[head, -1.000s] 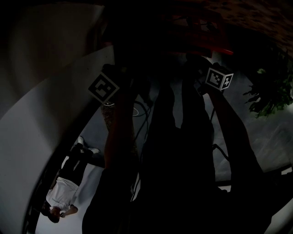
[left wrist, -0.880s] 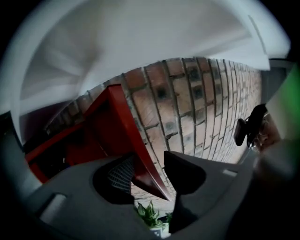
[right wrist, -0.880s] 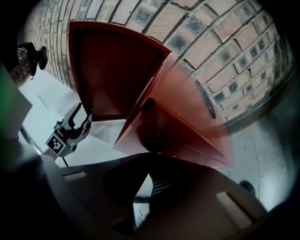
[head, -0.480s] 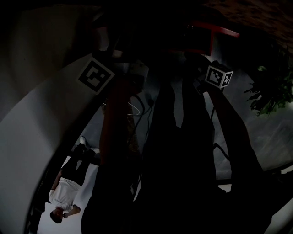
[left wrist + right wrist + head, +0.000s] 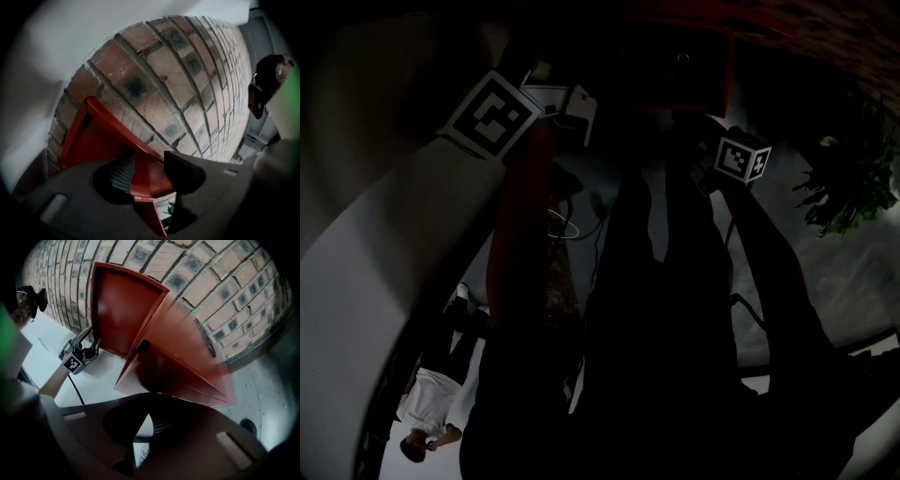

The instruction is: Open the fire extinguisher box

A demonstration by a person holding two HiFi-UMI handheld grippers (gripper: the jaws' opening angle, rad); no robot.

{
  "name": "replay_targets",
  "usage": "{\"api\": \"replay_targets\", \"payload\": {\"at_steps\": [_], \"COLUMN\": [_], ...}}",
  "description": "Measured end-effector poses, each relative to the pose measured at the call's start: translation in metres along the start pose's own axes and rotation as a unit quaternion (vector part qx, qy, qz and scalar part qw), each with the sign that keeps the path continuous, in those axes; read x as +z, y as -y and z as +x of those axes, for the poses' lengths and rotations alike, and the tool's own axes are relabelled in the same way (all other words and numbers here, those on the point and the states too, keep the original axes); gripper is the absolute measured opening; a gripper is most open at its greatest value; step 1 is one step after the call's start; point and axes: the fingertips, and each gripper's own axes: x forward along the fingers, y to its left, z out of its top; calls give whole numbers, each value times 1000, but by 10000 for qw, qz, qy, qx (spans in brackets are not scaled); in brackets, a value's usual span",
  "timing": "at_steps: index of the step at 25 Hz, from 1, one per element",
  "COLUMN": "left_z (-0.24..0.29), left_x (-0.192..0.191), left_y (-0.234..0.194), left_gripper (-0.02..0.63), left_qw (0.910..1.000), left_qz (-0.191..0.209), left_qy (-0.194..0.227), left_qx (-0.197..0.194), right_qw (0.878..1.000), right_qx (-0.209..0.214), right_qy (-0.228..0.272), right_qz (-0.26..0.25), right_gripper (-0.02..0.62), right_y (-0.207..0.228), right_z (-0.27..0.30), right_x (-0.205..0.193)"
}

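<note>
The red fire extinguisher box (image 5: pixel 187 366) hangs on a brick wall (image 5: pixel 225 291). Its door (image 5: pixel 122 310) stands swung out to the left, inner side showing. My left gripper (image 5: pixel 91 347) is shut on the door's free edge. In the left gripper view the red door edge (image 5: pixel 147 173) sits between the ribbed pad (image 5: pixel 123 174) and the other finger (image 5: pixel 183 169). In the dark head view the left gripper's marker cube (image 5: pixel 487 114) is at the upper left. The right gripper (image 5: pixel 149 412) hangs below the box, tips together, holding nothing; its cube (image 5: pixel 742 157) is right of centre.
A green plant (image 5: pixel 844 187) stands at the right. A person in a white shirt (image 5: pixel 427 412) stands on the pale floor at the lower left. A cable (image 5: pixel 567 225) trails below the left gripper. White wall (image 5: pixel 93 28) adjoins the brick.
In the head view the left gripper's cube has moved up and left and rolled, and the red door has swung with it. The right gripper's cube has stayed put.
</note>
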Motion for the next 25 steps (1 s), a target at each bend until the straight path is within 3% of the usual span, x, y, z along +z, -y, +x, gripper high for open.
{"api": "replay_targets", "payload": {"at_steps": [8, 13, 17, 22, 25], "left_z": [19, 20, 20, -5, -20], "left_x": [12, 17, 17, 5, -15], "left_y": [2, -4, 0, -3, -6], "left_gripper": [202, 204, 204, 204, 204], "left_qw": [9998, 9980, 9973, 9936, 9913], "left_qz": [130, 496, 662, 1025, 1147], "left_qy": [105, 145, 175, 118, -178], "left_qx": [-62, 370, 251, 470, 617], "right_qw": [10000, 10000, 10000, 10000, 9999], "right_qx": [5, 24, 14, -1, -28], "right_qy": [2, 2, -3, -15, -51], "right_qz": [38, 81, 62, 90, 90], "right_gripper": [-5, -5, -5, -5, -5], "right_y": [1, 1, 2, 7, 7], "right_z": [0, 1, 2, 2, 3], "right_x": [3, 2, 3, 1, 1]}}
